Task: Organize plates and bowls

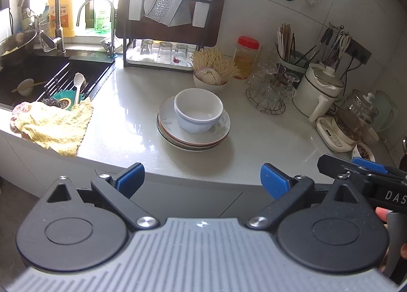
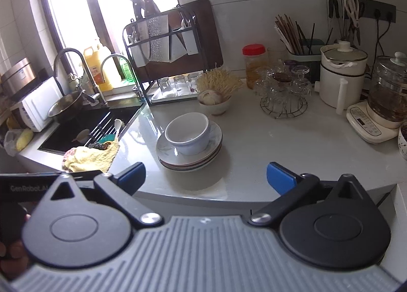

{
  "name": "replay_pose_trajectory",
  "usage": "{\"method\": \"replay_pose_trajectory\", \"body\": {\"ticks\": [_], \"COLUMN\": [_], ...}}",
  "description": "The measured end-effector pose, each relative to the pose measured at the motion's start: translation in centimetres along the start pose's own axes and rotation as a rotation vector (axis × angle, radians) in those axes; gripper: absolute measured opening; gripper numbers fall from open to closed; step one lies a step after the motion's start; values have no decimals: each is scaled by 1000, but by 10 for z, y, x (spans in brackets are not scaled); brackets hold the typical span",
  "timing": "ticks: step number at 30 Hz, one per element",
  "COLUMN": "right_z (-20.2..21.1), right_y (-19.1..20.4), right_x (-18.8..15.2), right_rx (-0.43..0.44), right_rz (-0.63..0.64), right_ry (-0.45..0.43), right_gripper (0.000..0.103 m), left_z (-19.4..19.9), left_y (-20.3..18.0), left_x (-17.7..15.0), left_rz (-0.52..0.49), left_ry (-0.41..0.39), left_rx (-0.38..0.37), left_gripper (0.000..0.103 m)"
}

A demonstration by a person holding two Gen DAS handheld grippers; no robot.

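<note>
A bowl [image 1: 198, 110] sits on the stack of plates [image 1: 193, 130] mid-surface [image 1: 267, 149]; the sink [image 1: 38, 78] lies left, the glass rack [image 1: 269, 91] right behind.

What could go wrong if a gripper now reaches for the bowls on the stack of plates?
1. The white bowls sit off-centre on the plate stack; a one-sided pull may tip or slide them.
2. The glass cups on the wire rack stand close behind on the right; a wide swing could hit them.
3. The bowl of noodles is just behind the stack and could be pushed.
</note>
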State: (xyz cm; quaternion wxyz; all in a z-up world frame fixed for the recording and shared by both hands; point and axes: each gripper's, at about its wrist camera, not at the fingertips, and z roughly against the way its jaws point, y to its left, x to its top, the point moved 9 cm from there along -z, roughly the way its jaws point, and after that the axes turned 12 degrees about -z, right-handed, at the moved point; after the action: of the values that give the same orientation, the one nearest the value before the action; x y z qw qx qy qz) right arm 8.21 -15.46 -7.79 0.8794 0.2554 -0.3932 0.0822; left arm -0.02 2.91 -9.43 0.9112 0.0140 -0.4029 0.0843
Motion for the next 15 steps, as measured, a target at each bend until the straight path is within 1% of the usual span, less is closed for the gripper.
{"method": "replay_pose_trajectory", "body": {"ticks": [9, 12, 15], "right_z": [7, 9, 12], "right_y": [-4, -4, -3], "right_x": [-1, -2, 0], "right_rx": [3, 2, 5], "right_rz": [-22, -22, -17], "right_ry": [-7, -5, -16], "right_gripper": [103, 103, 103], "left_z": [7, 11, 14], "left_y": [-7, -10, -11], "left_x": [-4, -5, -9], "left_rz": [-26, -48, -44], "left_ry": [0, -3, -3], "left_rx": [23, 48, 57], "left_gripper": [100, 100, 100]}}
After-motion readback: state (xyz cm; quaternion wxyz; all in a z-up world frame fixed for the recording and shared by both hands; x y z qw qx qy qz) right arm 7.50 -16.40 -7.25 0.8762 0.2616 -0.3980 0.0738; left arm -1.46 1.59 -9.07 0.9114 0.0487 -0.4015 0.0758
